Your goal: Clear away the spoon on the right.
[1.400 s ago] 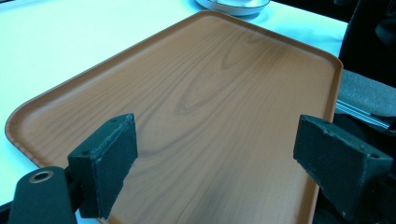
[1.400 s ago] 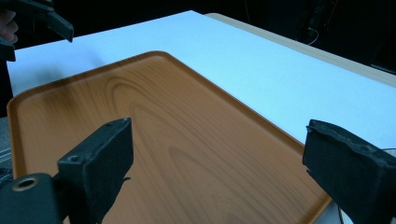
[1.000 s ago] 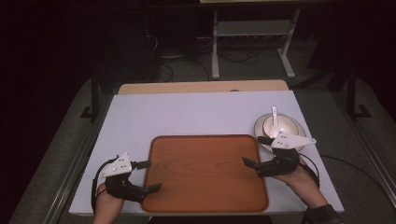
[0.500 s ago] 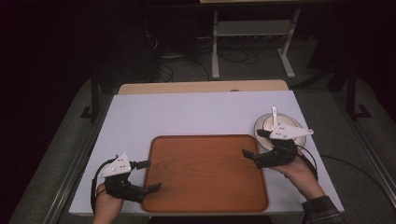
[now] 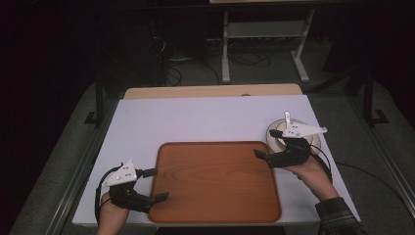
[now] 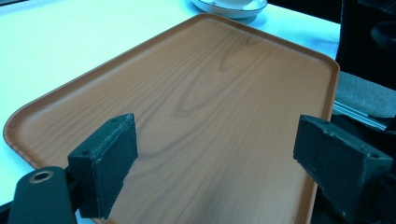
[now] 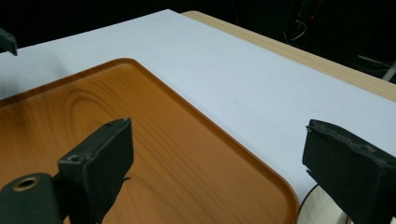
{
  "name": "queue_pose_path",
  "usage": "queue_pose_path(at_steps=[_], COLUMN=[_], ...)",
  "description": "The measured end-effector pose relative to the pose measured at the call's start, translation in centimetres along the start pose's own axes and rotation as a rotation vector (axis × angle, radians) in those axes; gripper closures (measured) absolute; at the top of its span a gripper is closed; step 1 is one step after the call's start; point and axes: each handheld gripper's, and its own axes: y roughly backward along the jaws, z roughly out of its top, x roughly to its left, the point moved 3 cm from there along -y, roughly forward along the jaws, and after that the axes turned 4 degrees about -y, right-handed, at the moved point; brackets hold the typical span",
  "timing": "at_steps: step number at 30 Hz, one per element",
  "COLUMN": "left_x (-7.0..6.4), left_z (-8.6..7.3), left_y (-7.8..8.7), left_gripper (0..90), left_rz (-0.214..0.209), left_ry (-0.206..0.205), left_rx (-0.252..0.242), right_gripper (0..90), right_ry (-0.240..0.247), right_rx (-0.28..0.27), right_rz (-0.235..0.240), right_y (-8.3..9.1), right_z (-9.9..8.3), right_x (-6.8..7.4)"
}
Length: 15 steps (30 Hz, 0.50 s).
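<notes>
The right tool (image 5: 265, 157) is lifting away from the tray's (image 5: 215, 181) right edge and drifting back toward the stack of plates (image 5: 275, 133) at the far right of the surface (image 5: 205, 117). A second ago it was sitting low beside that edge, level with the middle of the tray; now it is hovering at the tray's far right corner, with its grey plate lying over the plates. Its jaws are standing wide apart with nothing between them, and in the right gripper view they are straddling the tray's rim (image 7: 243, 163) and the bare white surface (image 7: 261, 88) beyond.

The left tool (image 5: 154, 184) is staying put at the tray's near left corner, jaws also wide open and empty, hanging over the wood-grain bottom (image 6: 205, 102).

The tray itself is lying flat in the near middle of the surface, unmoved and with nothing on it. To me this is looking like the right hand is turning to the plates (image 6: 231, 6), perhaps to fetch something for the tray, while the left hand is waiting.

I am finding no brand, label or writing anywhere on the tray, plates or tools.
</notes>
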Motion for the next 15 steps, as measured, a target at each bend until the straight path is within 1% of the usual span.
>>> queue_pose_path(at_steps=[7,10,15], left_x=[0.0,0.0,0.0], left_z=[0.0,0.0,0.0], left_y=[0.0,0.1,0.1], left_gripper=[13.3,13.3,13.3], left_rz=[0.002,0.003,0.003], left_ry=[0.004,0.003,0.003], left_rx=[-0.005,-0.006,-0.005], right_gripper=[8.0,8.0,8.0], right_ry=[-0.018,-0.031,-0.03], right_rx=[-0.005,-0.006,0.002], right_rz=[-0.014,-0.021,-0.028], right_y=[-0.2,-0.4,-0.7], right_z=[0.3,0.4,0.6], right_x=[-0.9,-1.5,-2.0])
